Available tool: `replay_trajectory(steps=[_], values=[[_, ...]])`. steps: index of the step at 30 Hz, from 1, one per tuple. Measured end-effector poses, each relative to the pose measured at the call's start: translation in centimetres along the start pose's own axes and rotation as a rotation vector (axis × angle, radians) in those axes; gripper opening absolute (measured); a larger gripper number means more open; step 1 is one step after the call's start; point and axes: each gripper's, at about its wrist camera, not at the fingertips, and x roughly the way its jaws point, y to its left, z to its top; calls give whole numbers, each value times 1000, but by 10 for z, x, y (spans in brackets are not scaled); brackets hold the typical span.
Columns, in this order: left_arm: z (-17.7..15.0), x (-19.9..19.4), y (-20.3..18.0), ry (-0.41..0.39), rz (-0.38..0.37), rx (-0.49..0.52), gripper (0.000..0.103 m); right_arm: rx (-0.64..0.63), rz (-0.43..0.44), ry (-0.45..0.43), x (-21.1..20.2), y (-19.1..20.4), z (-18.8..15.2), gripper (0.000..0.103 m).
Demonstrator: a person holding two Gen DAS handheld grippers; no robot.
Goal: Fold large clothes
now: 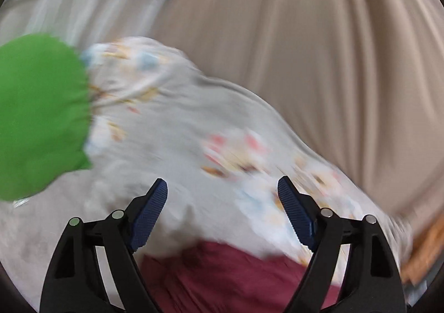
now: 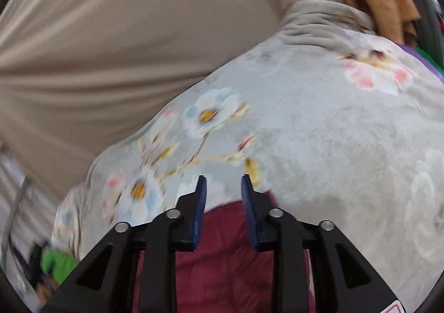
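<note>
The left tongs gape wide and empty; the right tongs stand narrowly parted, gripping nothing. The maroon garment lies bottom centre on the floral blanket.

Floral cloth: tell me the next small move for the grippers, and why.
Probably bring both grippers down onto the near edge of the floral cloth and pinch it. The left gripper stands wide open with nothing between its pads; the right gripper is slightly open and also empty. Both point at the cloth's edge where it lies over the maroon cloth, so neither holds anything to fold yet.
</note>
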Motion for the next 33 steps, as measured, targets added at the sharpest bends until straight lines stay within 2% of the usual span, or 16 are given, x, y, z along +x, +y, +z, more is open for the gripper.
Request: replay_trajectory(steps=[2, 3, 4, 5, 6, 8, 10, 12, 16, 19, 22, 24, 25, 28, 30, 33], values=[[-32, -2, -32, 123, -72, 148, 72, -110, 68, 97, 3, 32, -28, 8], [-59, 0, -49, 210, -99, 232, 62, -161, 101, 150, 7, 49, -45, 7], [-77, 2, -58, 259, -113, 270, 57, -236, 132, 215, 14, 71, -71, 3], [-111, 5, -69, 337, -128, 326, 48, -276, 144, 248, 19, 83, -87, 1], [-134, 7, -75, 390, -128, 356, 39, -311, 161, 293, 25, 95, -107, 0], [-175, 13, -78, 492, -120, 382, 33, -348, 177, 365, 36, 107, -134, 0], [-200, 19, -68, 541, -66, 382, 31, -443, 125, 406, 42, 109, -159, 0], [-209, 19, -50, 539, -11, 376, 28, -485, 43, 401, 42, 97, -169, 0], [-200, 16, -9, 512, 140, 344, 25, -390, -128, 368, 29, 36, -159, 0], [-194, 19, 29, 531, 156, 271, 21, -245, -231, 350, 13, -28, -146, 0], [-188, 15, 36, 524, 191, 273, 16, -126, -327, 326, -8, -73, -139, 0], [-170, 7, 34, 498, 176, 212, 16, -61, -349, 316, -19, -83, -131, 0], [-164, 3, 32, 479, 160, 199, 16, -75, -395, 283, -26, -77, -125, 1], [-129, 3, 6, 401, 85, 205, 24, -152, -314, 219, -34, -38, -103, 1], [-118, 18, -12, 381, 61, 237, 32, -199, -235, 228, -21, -9, -93, 1], [-115, 58, -32, 390, 64, 293, 33, -252, -92, 274, 18, 41, -84, 1]])
